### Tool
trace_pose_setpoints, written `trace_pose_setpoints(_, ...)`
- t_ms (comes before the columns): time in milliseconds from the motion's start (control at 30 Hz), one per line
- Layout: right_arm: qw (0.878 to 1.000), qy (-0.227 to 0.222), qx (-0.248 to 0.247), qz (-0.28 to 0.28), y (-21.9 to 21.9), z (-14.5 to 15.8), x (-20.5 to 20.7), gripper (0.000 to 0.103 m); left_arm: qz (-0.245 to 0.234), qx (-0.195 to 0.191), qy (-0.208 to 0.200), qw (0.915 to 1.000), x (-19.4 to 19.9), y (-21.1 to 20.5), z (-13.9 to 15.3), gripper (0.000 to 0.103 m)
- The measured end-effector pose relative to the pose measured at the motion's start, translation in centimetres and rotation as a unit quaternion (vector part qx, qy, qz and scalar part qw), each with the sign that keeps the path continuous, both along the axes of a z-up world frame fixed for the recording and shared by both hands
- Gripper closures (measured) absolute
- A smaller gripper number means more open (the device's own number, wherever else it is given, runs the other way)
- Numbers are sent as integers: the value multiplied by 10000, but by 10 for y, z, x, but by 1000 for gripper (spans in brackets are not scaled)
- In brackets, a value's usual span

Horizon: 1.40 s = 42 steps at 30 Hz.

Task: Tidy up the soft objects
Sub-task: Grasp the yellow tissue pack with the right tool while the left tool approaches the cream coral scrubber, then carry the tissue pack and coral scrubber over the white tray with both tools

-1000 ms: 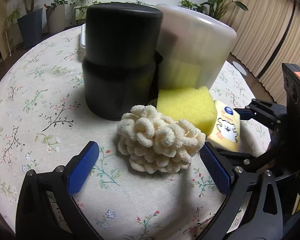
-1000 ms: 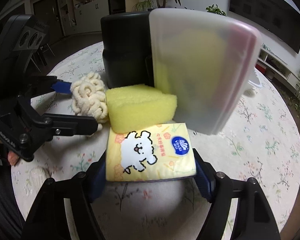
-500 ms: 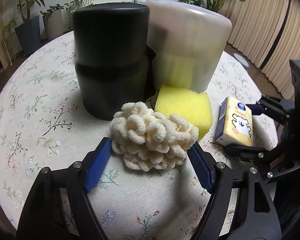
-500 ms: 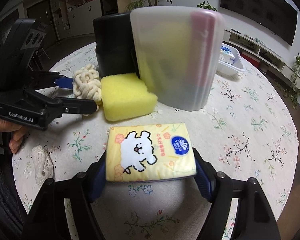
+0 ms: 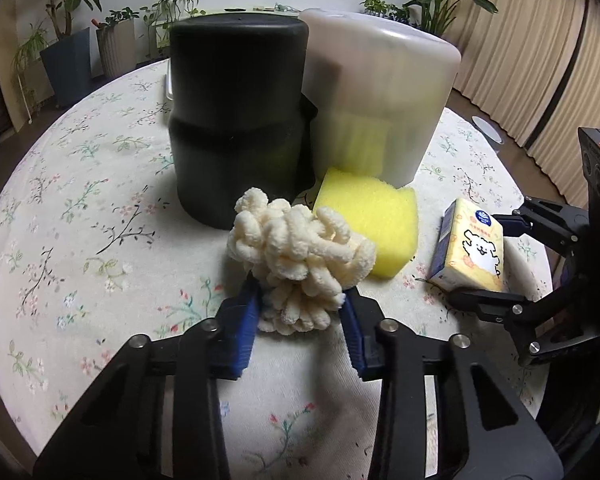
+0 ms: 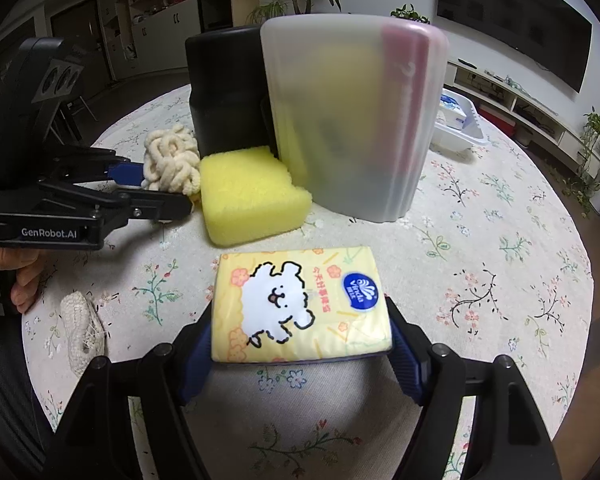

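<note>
My left gripper (image 5: pixel 300 300) is shut on a cream chenille scrubber (image 5: pixel 296 254), pinched at its near end just above the floral tablecloth; it also shows in the right wrist view (image 6: pixel 170 160). My right gripper (image 6: pixel 300 332) is shut on a yellow tissue pack (image 6: pixel 300 304) with a white dog print, held off the table; it shows in the left wrist view (image 5: pixel 470 248). A yellow sponge (image 5: pixel 370 220) lies between them, against the bins.
A black cylindrical bin (image 5: pixel 236 120) and a translucent white bin (image 5: pixel 380 96) holding yellow and red items stand behind the sponge. A white knitted piece (image 6: pixel 80 328) lies at the table's near left. A clear tray (image 6: pixel 458 124) sits behind the white bin.
My left gripper closed from wide open onto the chenille scrubber. My right gripper drew back from the bins with the tissue pack in it.
</note>
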State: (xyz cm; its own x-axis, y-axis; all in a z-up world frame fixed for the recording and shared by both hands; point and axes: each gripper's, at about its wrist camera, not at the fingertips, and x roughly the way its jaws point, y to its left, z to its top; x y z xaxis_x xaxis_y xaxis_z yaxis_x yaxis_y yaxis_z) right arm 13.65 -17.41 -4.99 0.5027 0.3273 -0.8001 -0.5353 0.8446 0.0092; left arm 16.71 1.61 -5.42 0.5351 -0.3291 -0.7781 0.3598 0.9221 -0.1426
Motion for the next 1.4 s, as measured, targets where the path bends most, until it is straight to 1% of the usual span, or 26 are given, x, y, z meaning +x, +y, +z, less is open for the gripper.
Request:
trace_pose_setpoints(167, 10000, 36, 11, -41, -5, 3, -13, 27, 190, -75, 14, 9998, -13, 7, 5, 71)
trace_pose_setpoints(300, 9998, 22, 99, -186, -15, 12, -22, 27, 361, -127, 72, 9992, -31, 13, 9, 72)
trace_pose_setpoints(633, 9985, 97, -4, -532, -45, 29, -35, 27, 542, -53, 294, 9981, -69, 23, 16, 72)
trace_pose_setpoints(800, 9972, 6, -63, -749, -66, 40, -34, 27, 731, -78, 214, 9971, -73, 42, 30, 72)
trace_pose_setpoints(967, 9942, -106, -161, -1056, -93, 50, -21, 27, 1004, -9, -19, 9949, -56, 73, 52, 72)
trace_pose_setpoints(1133, 9890, -264, -266, -1433, -131, 65, 2, 27, 1257, -22, -109, 9920, -27, 108, 65, 72)
trace_pose_setpoints(1300, 9817, -424, -462, -1799, -176, 82, 41, 27, 1420, 62, -236, 9896, 15, 138, 84, 72)
trace_pose_setpoints(1400, 9767, -490, -532, -2021, -205, 96, 71, 27, 1496, 219, -370, 9878, 43, 152, 100, 72)
